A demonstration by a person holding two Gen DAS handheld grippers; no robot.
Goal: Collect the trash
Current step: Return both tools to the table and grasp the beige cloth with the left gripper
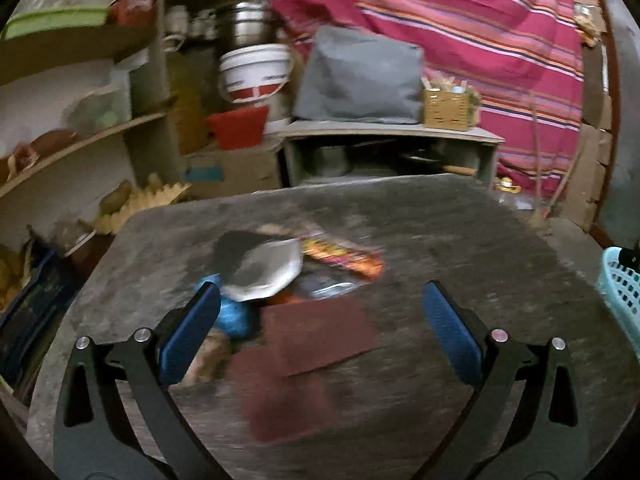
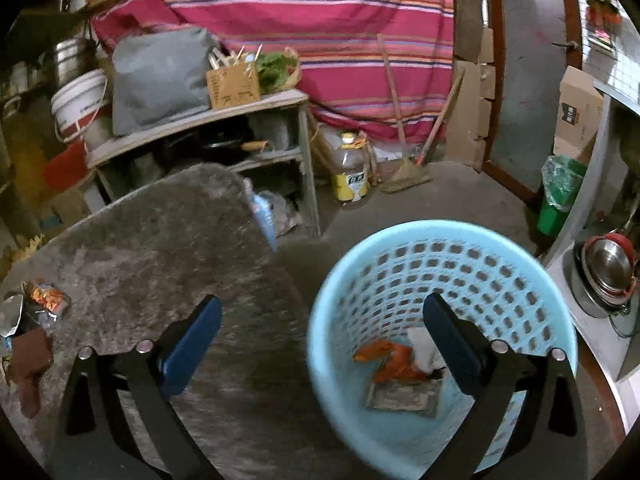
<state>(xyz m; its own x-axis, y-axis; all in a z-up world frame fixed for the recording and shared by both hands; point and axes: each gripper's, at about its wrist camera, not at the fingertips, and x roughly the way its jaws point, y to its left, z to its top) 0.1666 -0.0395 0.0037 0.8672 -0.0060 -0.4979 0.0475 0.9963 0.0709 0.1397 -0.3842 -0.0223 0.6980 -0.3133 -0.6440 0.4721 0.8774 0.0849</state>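
Blue pads of your left hand-held gripper point(image 1: 320, 328) spread wide, pinching nothing, over the tabletop point(image 1: 460, 232). Trash pile point(image 1: 288, 272) at twelve o'clock: go for the maroon sheet point(image 1: 316, 336) first. Right hand-held gripper point(image 2: 322, 344) gapes empty; basket point(image 2: 400, 248) at three o'clock.

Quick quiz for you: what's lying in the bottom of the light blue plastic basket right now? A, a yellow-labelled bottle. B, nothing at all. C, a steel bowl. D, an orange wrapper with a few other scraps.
D: the right wrist view looks down into the light blue basket, where an orange wrapper lies on its bottom beside a whitish scrap and a flat greyish packet.
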